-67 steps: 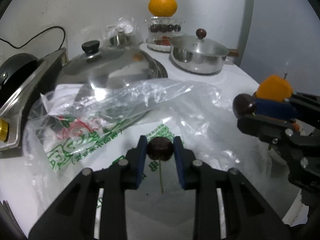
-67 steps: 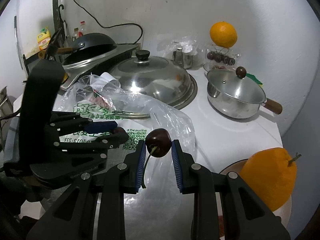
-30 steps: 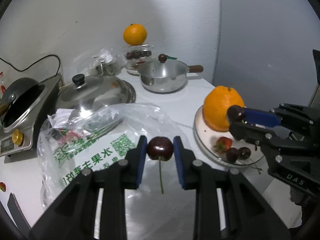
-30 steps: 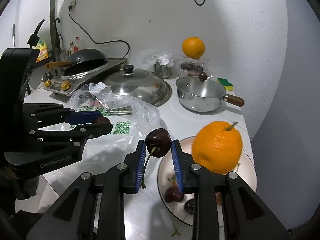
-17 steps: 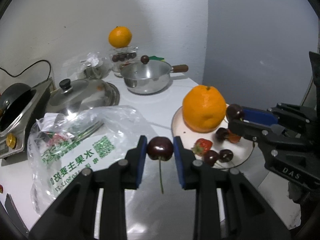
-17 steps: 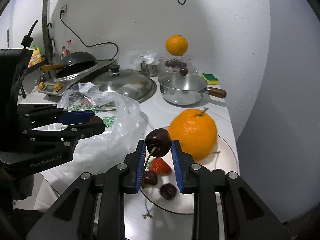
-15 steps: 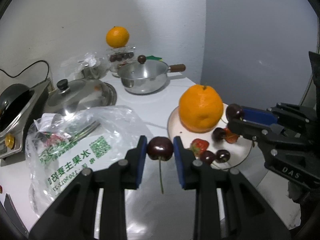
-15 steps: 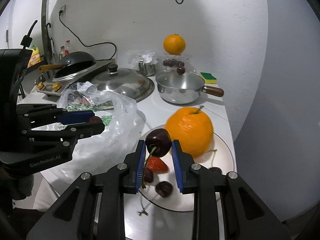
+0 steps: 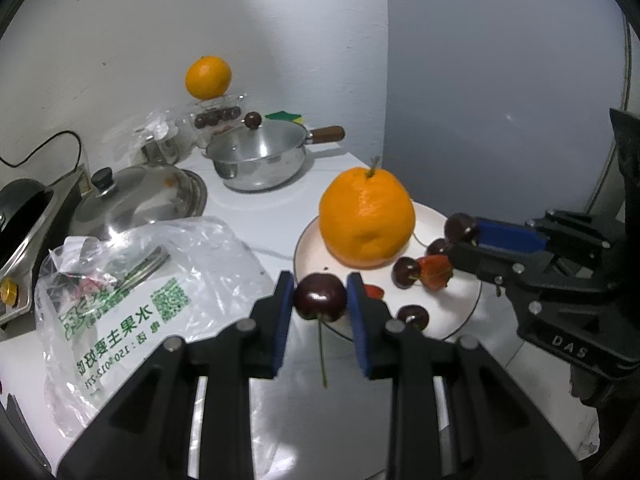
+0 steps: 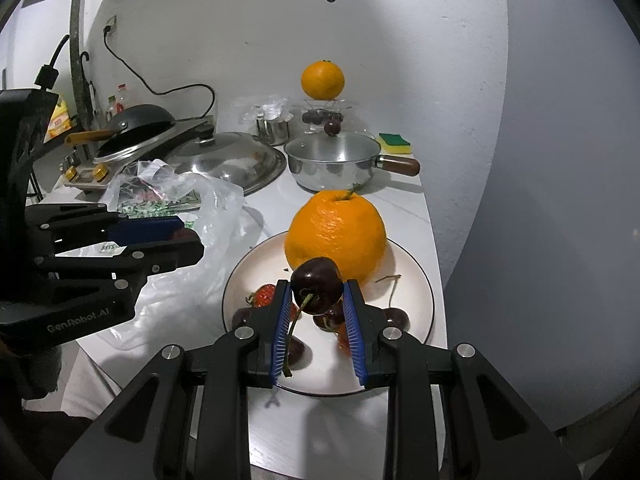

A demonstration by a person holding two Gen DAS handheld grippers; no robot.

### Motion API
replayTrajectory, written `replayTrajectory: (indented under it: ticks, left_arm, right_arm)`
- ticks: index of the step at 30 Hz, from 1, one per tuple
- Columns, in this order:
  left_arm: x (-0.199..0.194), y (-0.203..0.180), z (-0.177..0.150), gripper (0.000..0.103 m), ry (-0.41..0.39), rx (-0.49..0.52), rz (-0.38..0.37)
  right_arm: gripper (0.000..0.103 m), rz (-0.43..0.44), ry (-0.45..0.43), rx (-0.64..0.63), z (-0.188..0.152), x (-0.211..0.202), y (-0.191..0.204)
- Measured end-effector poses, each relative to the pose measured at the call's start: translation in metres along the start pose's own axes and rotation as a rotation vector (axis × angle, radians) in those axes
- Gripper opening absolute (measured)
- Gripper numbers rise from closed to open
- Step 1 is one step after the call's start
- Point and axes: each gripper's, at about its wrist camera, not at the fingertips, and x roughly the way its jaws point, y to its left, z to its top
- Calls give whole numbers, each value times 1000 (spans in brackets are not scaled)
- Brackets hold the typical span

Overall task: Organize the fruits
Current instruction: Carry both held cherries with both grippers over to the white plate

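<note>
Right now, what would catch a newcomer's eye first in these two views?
Each gripper is shut on a dark cherry: the left gripper holds one at the near edge of the white plate, the right gripper holds another above the plate. A big orange sits on that plate among loose cherries and strawberries. A second orange is perched on a clear container by the back wall.

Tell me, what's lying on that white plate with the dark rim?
On the plate sits a big orange, with loose cherries and strawberries beside it. The right tool and its cherry cover some fruit, so an exact count isn't possible.
</note>
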Motion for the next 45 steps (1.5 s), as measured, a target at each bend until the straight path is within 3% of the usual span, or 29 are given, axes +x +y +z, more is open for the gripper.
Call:
replayTrajectory:
  ticks: [32,45]
  left_arm:
    - [43,-82,-9,28,84,81,-138]
    - [59,-93,-9,29,116,84,-160]
  right_arm:
    - [28,-59,28,65,-35,-11,-56]
    - [28,-86,30,96,-42,-16,-71]
